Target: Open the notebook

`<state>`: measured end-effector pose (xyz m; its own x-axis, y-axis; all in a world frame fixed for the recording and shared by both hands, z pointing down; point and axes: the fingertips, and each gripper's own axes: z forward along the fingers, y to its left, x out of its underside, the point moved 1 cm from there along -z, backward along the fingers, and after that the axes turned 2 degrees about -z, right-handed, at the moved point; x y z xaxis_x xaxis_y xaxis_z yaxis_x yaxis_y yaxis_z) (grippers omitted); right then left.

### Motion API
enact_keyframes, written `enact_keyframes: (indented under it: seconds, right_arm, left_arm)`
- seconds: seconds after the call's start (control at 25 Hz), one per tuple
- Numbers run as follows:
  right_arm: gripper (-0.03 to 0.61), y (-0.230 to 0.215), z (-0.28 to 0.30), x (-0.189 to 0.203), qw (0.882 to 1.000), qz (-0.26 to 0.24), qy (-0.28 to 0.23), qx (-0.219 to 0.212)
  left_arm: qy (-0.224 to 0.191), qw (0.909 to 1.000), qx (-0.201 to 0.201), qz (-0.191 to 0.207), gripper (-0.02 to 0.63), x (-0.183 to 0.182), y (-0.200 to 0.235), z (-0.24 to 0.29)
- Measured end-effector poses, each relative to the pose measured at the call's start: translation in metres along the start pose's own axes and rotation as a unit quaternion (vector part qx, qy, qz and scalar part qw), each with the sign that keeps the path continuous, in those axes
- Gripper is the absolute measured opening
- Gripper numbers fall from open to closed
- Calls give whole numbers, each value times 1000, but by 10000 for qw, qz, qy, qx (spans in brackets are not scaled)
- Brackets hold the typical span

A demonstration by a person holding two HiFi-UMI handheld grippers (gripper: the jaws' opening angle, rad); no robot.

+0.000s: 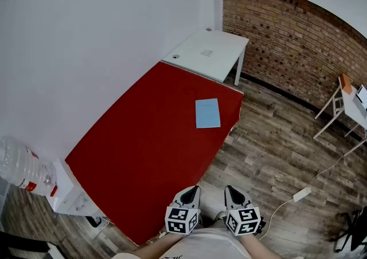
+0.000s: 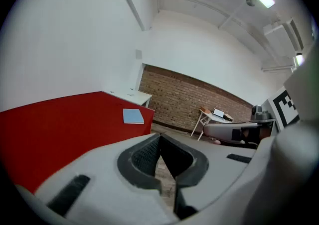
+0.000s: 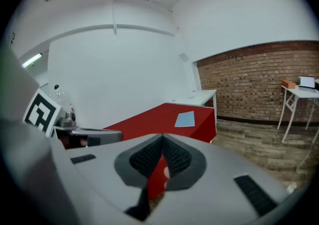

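Note:
A closed light-blue notebook (image 1: 207, 113) lies flat on the red table (image 1: 143, 154), near its far right edge. The same notebook (image 2: 133, 116) shows small in the left gripper view, and the notebook (image 3: 185, 118) shows small in the right gripper view. My left gripper (image 1: 189, 193) and right gripper (image 1: 231, 192) hang side by side close to my body, off the table's near corner and well short of the notebook. Both are shut with nothing between the jaws. The left gripper (image 2: 160, 145) tips meet, and so do the right gripper (image 3: 162, 146) tips.
A white desk (image 1: 209, 53) adjoins the red table's far end against the white wall. A water bottle on a dispenser (image 1: 20, 166) stands at the left. A brick wall (image 1: 292, 51) runs behind, a small white table (image 1: 351, 103) sits far right, and a white cable (image 1: 301, 193) lies on the wood floor.

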<state>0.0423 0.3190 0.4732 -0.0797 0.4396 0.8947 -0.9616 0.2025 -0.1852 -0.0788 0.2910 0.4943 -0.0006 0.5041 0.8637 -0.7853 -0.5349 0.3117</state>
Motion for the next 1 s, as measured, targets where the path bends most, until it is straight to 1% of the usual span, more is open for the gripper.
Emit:
enact_keyframes:
  seconds: [0.24,0.48,0.72,1.0]
  right_arm:
    - [6,1,9,1,9997,132,-4,200]
    - [6,-27,35,-11,9994,287,-62,193]
    - [6,-67,90,-37,9996,253,-74,-41]
    - [6,-129,153,-92,9991,-15,-113,-407]
  left_arm:
    - [37,10000,48,10,5,-3,15,2]
    - [52,10000,-25,5,5,-16,24,32]
    - [8,9998,-222,3,5,-42,38,88]
    - [-203,9986,-485,-82,5,-99,42,173]
